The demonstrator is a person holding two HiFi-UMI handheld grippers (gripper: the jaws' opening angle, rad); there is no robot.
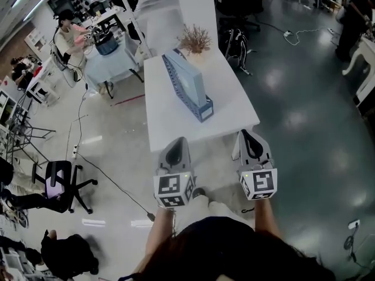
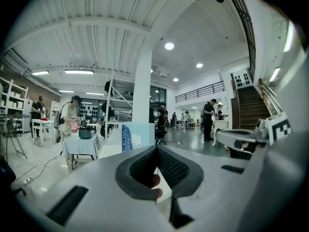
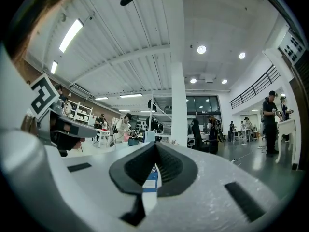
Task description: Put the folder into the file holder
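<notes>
White rect. surface stands on the floor, its long axis running away from the head cam. Approx. mid-length a blue file holder stands upright on it, long side roughly along the surface but slightly angled. A dried brown plant sits at the far end, just beyond the file holder.

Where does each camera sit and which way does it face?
Head view: on the person's head, steeply down at table and file holder; forearms, left claw, right claw show.
Left gripper view: on left claw, level along shut jaws toward the table; right claw at right.
Right gripper view: on right claw, level; left claw at left.
Shared: the file holder, in all three.
</notes>
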